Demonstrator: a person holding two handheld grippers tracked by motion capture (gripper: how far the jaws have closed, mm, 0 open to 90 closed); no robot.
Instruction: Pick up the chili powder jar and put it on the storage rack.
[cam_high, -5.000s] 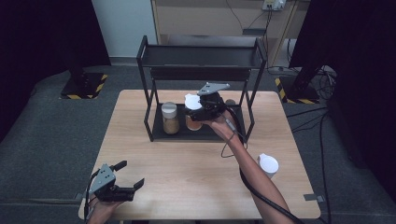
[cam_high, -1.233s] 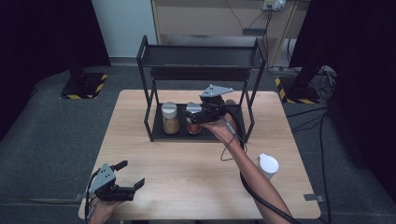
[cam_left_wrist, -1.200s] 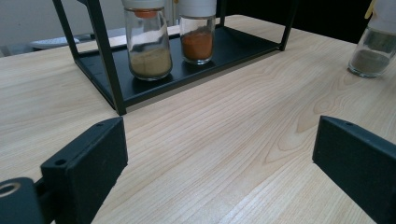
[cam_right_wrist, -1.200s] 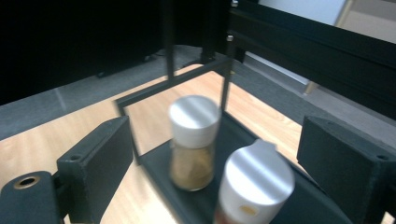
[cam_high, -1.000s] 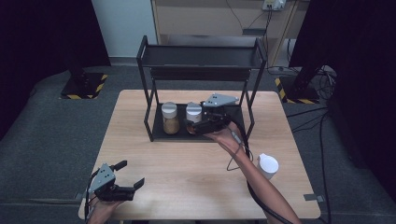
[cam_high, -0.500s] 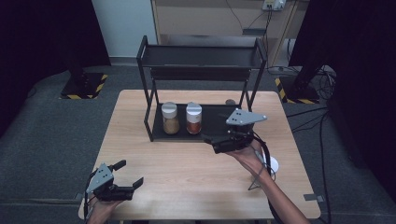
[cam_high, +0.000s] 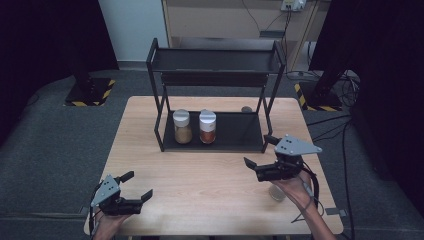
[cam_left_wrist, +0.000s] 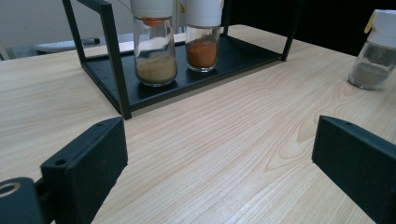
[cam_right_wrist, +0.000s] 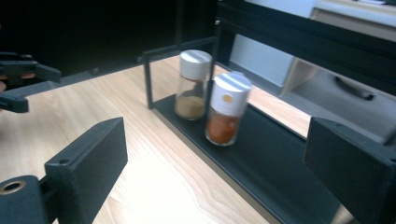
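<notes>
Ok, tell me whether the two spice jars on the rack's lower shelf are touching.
Apart. The left gripper view shows a narrow gap between the tan spice jar and the orange spice jar; the high view shows it too.

Two jars are standing side by side on the bottom shelf of the rack (cam_high: 215, 145), the left jar (cam_high: 182, 126) just beside the right jar (cam_high: 207, 127). The rack is sitting at the far middle of the table (cam_high: 210, 185). A third jar (cam_left_wrist: 373, 51) is standing on the table's near right part, well apart from the rack.

A black two-tier metal rack (cam_high: 215, 137) is carried by the light wooden worktop (cam_high: 200, 175). A clear white-capped glass jar (cam_left_wrist: 373, 51) is stood directly on the wood, well apart.
</notes>
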